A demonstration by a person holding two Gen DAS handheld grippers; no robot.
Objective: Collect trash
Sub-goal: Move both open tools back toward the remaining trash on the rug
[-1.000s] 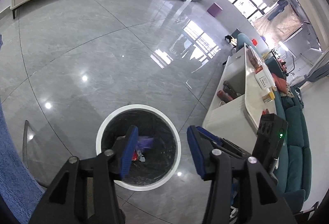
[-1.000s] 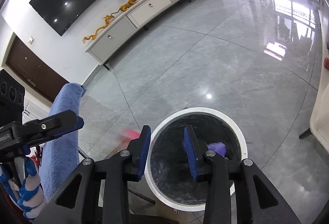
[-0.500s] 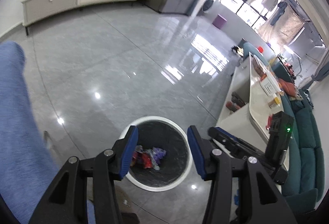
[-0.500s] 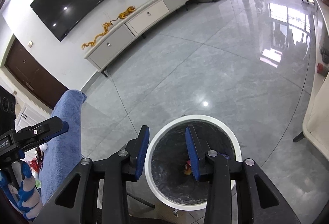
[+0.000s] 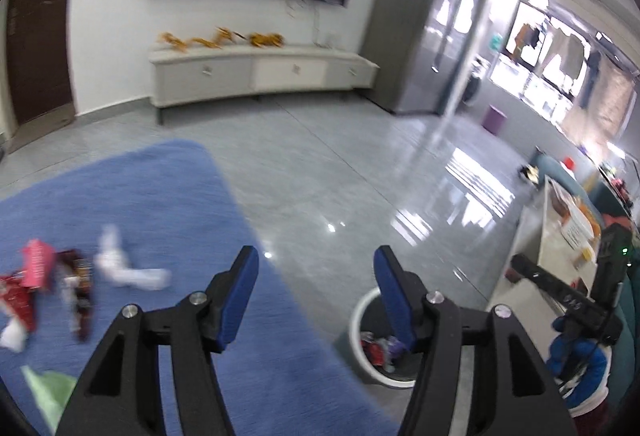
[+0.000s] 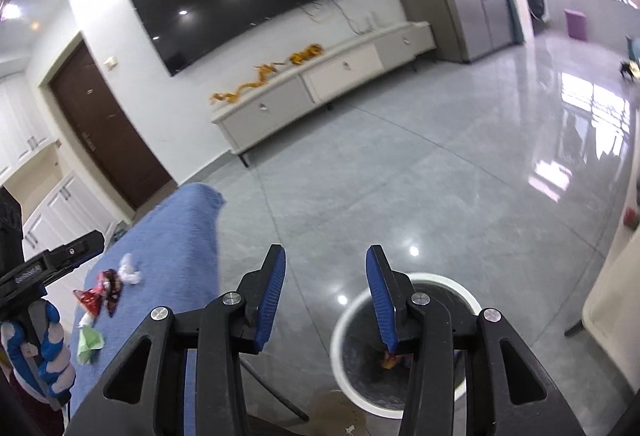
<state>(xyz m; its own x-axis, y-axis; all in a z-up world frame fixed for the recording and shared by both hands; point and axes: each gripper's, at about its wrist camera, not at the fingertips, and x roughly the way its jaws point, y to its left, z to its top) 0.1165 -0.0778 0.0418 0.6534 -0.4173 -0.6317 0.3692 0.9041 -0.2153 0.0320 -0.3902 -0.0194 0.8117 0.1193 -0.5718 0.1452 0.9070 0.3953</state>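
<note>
Ahead of you the grey tiled floor [image 6: 400, 171] lies open as far as the long TV cabinet [image 5: 256, 73] against the far wall. On your left the blue-covered table [image 5: 152, 195] takes up the near side, with crumpled white paper [image 5: 124, 268], red wrappers [image 5: 36, 276] and a green scrap [image 6: 89, 342] scattered on it near its inner end; the cloth around them is bare. Low on your right stands the white-rimmed trash bin [image 6: 348, 316], mouth uncovered, some wrappers at the bottom. Further right, a white counter [image 5: 532, 260] closes that side. Between table edge and bin runs a strip of bare floor.
</note>
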